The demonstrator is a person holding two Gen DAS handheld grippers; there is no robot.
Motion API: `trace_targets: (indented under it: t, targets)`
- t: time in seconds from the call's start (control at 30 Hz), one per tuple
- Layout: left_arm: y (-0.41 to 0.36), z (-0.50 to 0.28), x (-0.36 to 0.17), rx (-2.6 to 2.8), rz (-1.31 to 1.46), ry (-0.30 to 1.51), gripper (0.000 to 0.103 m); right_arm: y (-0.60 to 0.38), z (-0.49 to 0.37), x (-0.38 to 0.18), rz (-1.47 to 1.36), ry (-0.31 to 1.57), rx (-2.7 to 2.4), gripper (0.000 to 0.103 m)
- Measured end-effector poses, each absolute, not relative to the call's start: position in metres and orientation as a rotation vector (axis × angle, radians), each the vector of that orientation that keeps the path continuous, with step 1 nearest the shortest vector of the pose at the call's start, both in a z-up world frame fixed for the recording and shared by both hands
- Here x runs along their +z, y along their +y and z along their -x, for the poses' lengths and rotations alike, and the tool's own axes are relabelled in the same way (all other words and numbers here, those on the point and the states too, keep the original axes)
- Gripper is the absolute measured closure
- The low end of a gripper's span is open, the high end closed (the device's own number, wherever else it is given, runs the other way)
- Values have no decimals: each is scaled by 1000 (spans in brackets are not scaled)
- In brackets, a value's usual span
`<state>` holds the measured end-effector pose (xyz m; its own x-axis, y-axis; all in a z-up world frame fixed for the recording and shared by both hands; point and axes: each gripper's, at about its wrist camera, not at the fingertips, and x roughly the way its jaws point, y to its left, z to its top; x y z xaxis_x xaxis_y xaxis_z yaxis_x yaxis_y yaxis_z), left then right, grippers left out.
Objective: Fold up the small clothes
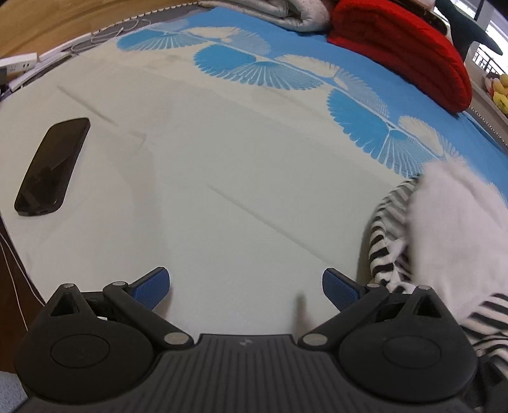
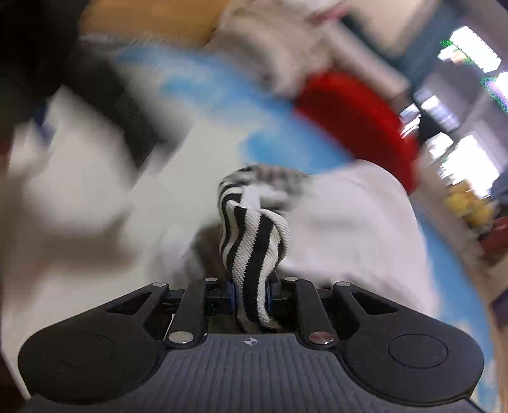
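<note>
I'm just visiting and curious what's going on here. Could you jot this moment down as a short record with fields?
surface: bed sheet, white with blue fan pattern
garment: striped black-and-white cloth, bunched
right gripper: shut on the striped cloth
left gripper: open, nothing between its fingers
phone: dark, lying flat on the sheet, at the left in the left view
red blanket: folded at the far edge
right view: heavily blurred

I am working in a home bedroom: the surface under my cameras is a bed (image 1: 222,178) covered by a pale sheet with blue fan-shaped prints. A folded red blanket (image 1: 406,54) and a grey quilt (image 1: 285,12) lie along its far edge, and a dark phone (image 1: 52,166) rests on the sheet. Beyond it I see wooden flooring (image 1: 47,22), a power strip (image 1: 19,63) and bright windows (image 2: 470,159).
</note>
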<state>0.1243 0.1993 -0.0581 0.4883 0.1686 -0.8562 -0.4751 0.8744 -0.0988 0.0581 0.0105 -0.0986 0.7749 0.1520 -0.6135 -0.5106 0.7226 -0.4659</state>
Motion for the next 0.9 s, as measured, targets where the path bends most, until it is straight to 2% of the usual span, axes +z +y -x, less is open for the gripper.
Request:
trace_targets:
  t: [0.07, 0.2, 0.3, 0.47, 0.67, 0.8, 0.87, 0.9]
  targets:
    - [199, -122, -58, 382, 340, 989, 0, 15, -47, -110, 675, 517, 352, 80]
    - [195, -123, -56, 347, 332, 982, 0, 0, -36, -86, 537, 564, 481, 51]
    - [187, -122, -52, 298, 351, 966, 0, -30, -18, -52, 310, 595, 626, 50]
    - [168, -118, -41, 160, 341, 910, 0, -105, 0, -6, 131, 422, 375, 51]
    - [136, -129, -36, -46, 319, 890, 0, -134, -7, -27, 149, 506, 279, 52]
    - [105, -150, -49, -90, 229, 970, 1, -129, -2, -36, 147, 510, 289, 52]
    - [95, -155, -62, -50, 208, 1030, 8, -134, 1, -38, 150, 497, 291, 52]
    - [90, -156, -68, -56, 197, 1063, 30, -136, 1, -39, 151, 496, 290, 52]
